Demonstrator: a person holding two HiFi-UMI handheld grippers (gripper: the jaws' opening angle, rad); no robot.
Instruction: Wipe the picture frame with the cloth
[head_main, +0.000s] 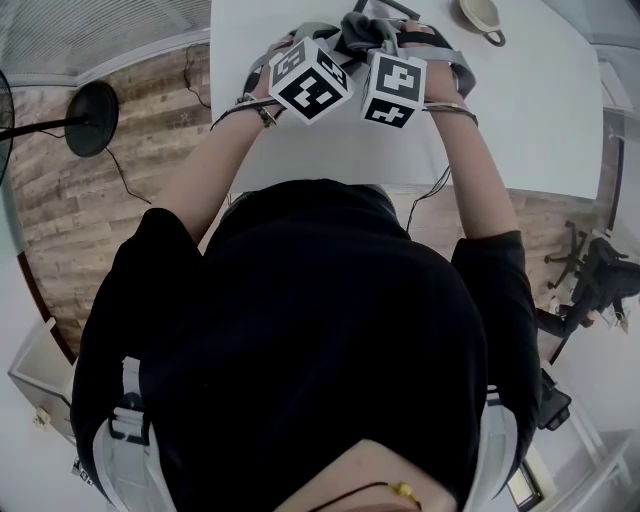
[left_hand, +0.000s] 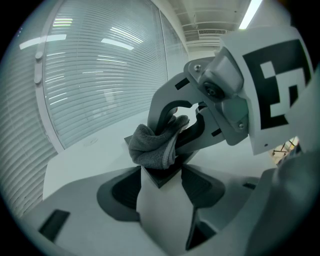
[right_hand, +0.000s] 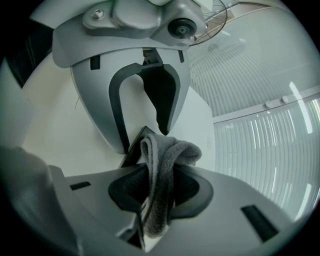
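Observation:
The picture frame (left_hand: 162, 207), pale with a dark top edge, stands upright between the pads of my left gripper (left_hand: 160, 182), which is shut on it. A grey cloth (left_hand: 152, 147) is bunched over the frame's top corner. My right gripper (right_hand: 157, 192) is shut on the cloth (right_hand: 161, 165), which hangs folded between its jaws. In the right gripper view the frame's dark corner (right_hand: 134, 147) shows just behind the cloth, below the left gripper (right_hand: 147, 95). The head view shows both grippers close together over the white table (head_main: 540, 110), with the cloth (head_main: 360, 28) between them.
A pale cup (head_main: 482, 15) sits on the table at the far right. A standing fan (head_main: 90, 118) and its cable are on the wooden floor to the left. Slatted blinds (left_hand: 100, 75) lie beyond the table.

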